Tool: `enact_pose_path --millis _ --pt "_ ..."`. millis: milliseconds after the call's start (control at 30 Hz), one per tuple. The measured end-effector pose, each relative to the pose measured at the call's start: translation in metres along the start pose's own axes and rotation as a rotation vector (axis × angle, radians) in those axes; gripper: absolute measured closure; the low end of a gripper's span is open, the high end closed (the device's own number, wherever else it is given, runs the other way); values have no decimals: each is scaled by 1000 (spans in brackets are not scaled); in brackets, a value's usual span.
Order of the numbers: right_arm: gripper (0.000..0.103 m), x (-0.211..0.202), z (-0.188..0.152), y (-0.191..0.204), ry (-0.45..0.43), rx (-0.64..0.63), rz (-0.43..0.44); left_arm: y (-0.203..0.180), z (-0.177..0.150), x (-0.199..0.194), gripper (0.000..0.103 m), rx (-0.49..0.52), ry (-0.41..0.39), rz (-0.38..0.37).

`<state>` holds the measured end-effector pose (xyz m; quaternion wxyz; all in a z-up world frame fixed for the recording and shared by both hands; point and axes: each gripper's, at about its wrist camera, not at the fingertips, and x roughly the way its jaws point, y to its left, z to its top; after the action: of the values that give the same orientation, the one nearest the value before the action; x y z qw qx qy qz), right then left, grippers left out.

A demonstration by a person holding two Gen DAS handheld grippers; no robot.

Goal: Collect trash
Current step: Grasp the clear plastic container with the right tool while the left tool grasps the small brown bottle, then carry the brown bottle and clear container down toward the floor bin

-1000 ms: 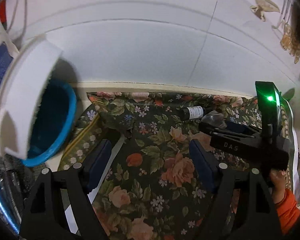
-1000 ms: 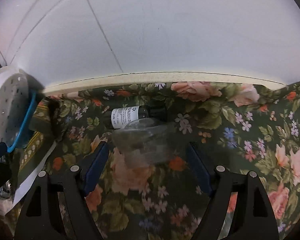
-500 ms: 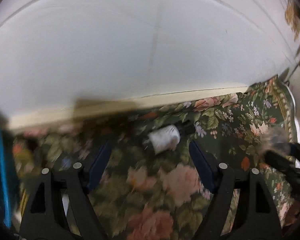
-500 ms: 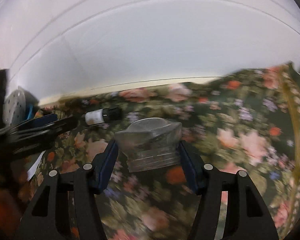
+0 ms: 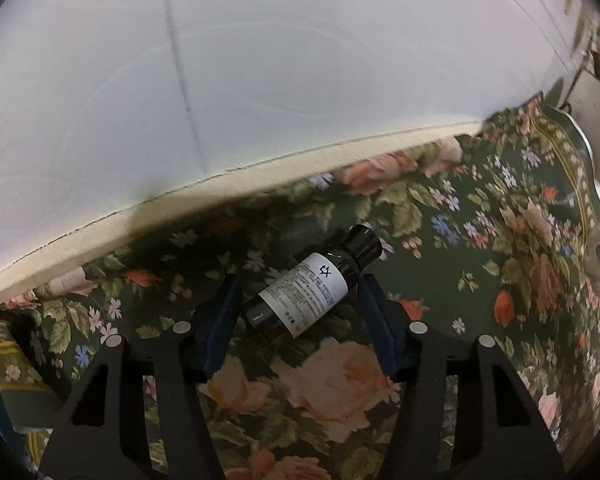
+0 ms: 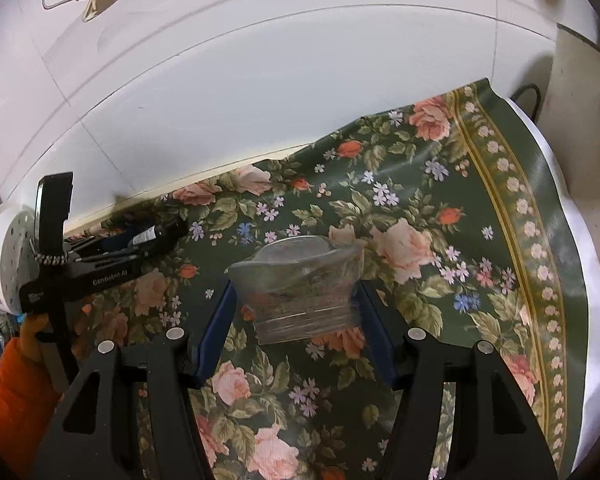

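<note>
Blue pads lined the fingers of the left gripper (image 5: pixel 298 312), which stood open around a small dark bottle (image 5: pixel 308 294) lying on its side on the floral tablecloth (image 5: pixel 500 240), its black cap (image 5: pixel 365 243) pointing away toward the wall; whether the pads touched it could not be told. That bottle looked rigid, light and smooth, likely to roll, so the white-labelled body seemed the better place to pinch than the narrower cap. Across the table, the right gripper (image 6: pixel 296 312) was closed on a crumpled clear plastic cup (image 6: pixel 300 288), held above the cloth. It looked thin, soft and nearly weightless, already deformed, so a firm squeeze near the ribbed rim would probably keep it from slipping.
</note>
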<state>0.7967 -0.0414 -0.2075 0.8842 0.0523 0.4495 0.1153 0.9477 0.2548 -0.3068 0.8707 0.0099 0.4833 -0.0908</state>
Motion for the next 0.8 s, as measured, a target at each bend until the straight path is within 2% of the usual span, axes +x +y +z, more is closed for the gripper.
enact_pose_path --millis 133,333,367,400,433,800 --pt "45 -7 -5 1 -27 17 6 -14 -7 -4 44 17 -4 18" --pt "45 -24 -12 0 -41 16 24 -31 -23 -12 45 -32 -2 23" --pt "45 -28 -13 -2 -44 17 27 -35 -26 -16 50 -38 -7 26" --pt "45 -30 -14 -3 -45 17 28 -38 -29 -20 72 -40 -7 14" --pt "45 -35 -14 -5 -49 17 28 -40 -29 -24 76 -51 5 -2" --pt "45 -88 -22 -33 -74 -29 54 -83 -60 -80 76 -57 -61 67"
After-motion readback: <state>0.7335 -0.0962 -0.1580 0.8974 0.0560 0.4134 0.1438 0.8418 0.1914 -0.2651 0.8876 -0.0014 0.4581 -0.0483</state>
